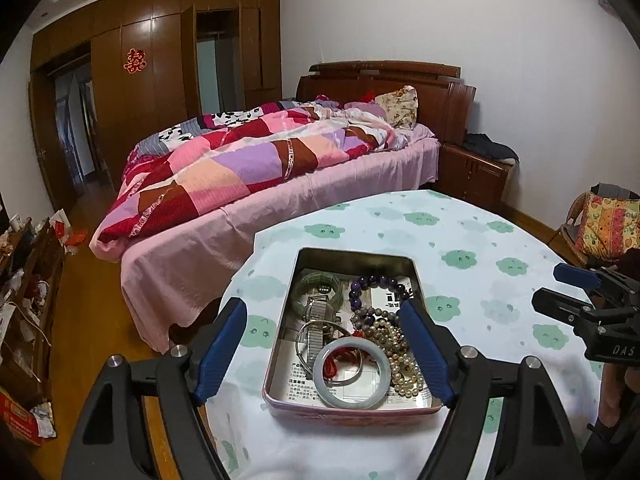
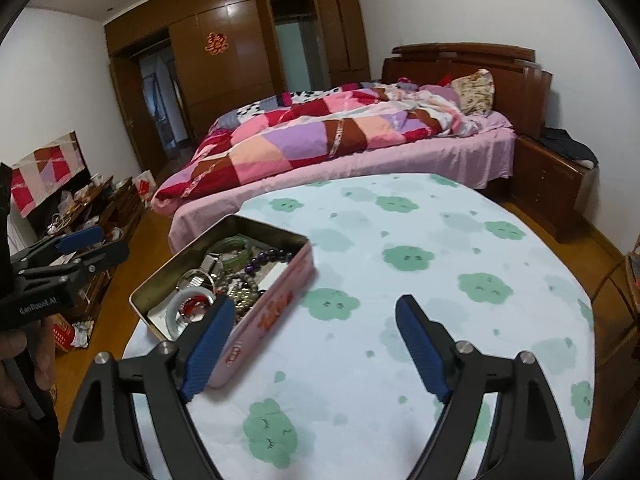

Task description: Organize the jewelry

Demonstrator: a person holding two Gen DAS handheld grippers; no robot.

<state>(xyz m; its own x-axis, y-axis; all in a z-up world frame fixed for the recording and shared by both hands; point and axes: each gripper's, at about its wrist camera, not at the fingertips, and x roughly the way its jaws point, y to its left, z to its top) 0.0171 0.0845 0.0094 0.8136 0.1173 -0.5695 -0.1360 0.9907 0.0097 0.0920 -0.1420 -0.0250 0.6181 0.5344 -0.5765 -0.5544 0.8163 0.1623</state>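
We judge the step in hand to be choosing the next piece out of the tin (image 1: 348, 410), which sits on the worktop (image 1: 460, 240) near its left edge, on the cloud-patterned cloth. The jewelry lies tangled inside: a pale bangle (image 1: 351, 372) at the near end, a pearl strand (image 1: 396, 344) beside it, a watch (image 1: 318, 312), a green bangle (image 1: 318, 280) and a purple bead bracelet (image 1: 376, 284) farther back. To do it well, we would take the pale bangle first, since it lies on top and clear, and lift it straight up so the pearls do not drag along.

Our left claw (image 1: 324, 354) hangs over the tin with its jaws wide apart, gripping nothing. Our right claw (image 2: 316, 344) is also spread wide and empty, its left finger just in front of the tin's pink wall, the other over bare cloth.
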